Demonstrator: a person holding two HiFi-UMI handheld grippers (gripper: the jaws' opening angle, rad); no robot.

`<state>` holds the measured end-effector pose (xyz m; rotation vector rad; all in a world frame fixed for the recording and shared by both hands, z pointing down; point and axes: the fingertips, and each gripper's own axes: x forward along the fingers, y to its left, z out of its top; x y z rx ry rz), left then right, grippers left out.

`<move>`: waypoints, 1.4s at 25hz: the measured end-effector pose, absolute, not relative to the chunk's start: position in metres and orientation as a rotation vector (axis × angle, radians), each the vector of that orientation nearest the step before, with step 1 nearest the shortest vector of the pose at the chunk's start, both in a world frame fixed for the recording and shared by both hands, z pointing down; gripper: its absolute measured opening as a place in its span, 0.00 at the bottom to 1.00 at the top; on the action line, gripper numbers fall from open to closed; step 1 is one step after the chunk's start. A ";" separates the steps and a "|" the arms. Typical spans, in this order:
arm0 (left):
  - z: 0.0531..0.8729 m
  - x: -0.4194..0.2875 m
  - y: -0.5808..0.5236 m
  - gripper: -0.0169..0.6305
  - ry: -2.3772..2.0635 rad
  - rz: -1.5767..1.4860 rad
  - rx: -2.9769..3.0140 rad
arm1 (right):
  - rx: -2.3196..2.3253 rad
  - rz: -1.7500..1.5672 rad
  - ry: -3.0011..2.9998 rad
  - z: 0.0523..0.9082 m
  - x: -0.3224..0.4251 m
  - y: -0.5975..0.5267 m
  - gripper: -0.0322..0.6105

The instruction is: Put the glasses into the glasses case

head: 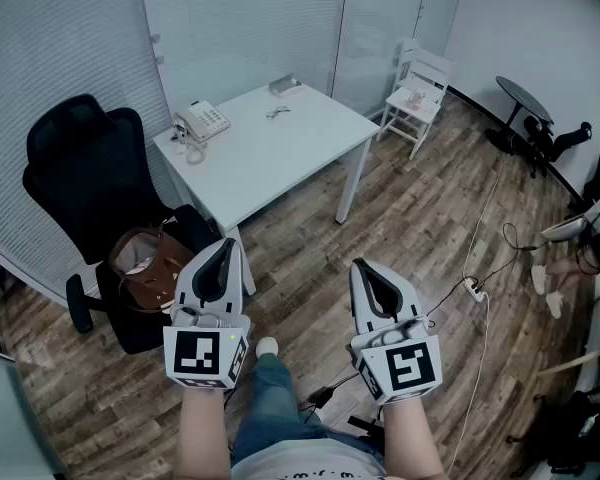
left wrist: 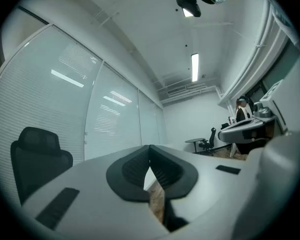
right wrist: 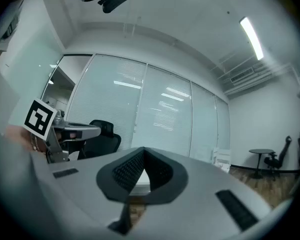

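A pair of glasses (head: pixel 277 111) lies on the far part of the white table (head: pixel 280 153). Just behind it, near the back edge, rests a small grey glasses case (head: pixel 285 86). Both grippers hover over the wooden floor, well short of the table. My left gripper (head: pixel 223 244) is shut with nothing in it, and its ribbed pads (left wrist: pixel 162 170) meet at the tip in the left gripper view. My right gripper (head: pixel 363 266) is also shut and empty. In the right gripper view its pads (right wrist: pixel 126 170) close together at the tip.
A white desk telephone (head: pixel 202 121) sits at the table's left corner. A black office chair (head: pixel 85 173) holding a brown bag (head: pixel 148 263) stands left of the table. A white child's chair (head: pixel 418 93), a black round table (head: pixel 525 98) and floor cables (head: pixel 475 288) lie to the right.
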<state>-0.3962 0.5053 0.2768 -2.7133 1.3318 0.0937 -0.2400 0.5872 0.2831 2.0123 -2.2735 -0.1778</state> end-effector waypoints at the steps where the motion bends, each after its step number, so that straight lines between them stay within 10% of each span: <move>1: 0.277 -0.396 0.498 0.05 1.327 0.099 -2.713 | 2.018 -0.179 -2.271 0.285 -0.239 0.580 0.07; 35: 0.285 -0.296 0.163 0.05 1.114 0.213 -2.941 | 2.135 -0.162 -2.092 0.285 -0.173 0.261 0.07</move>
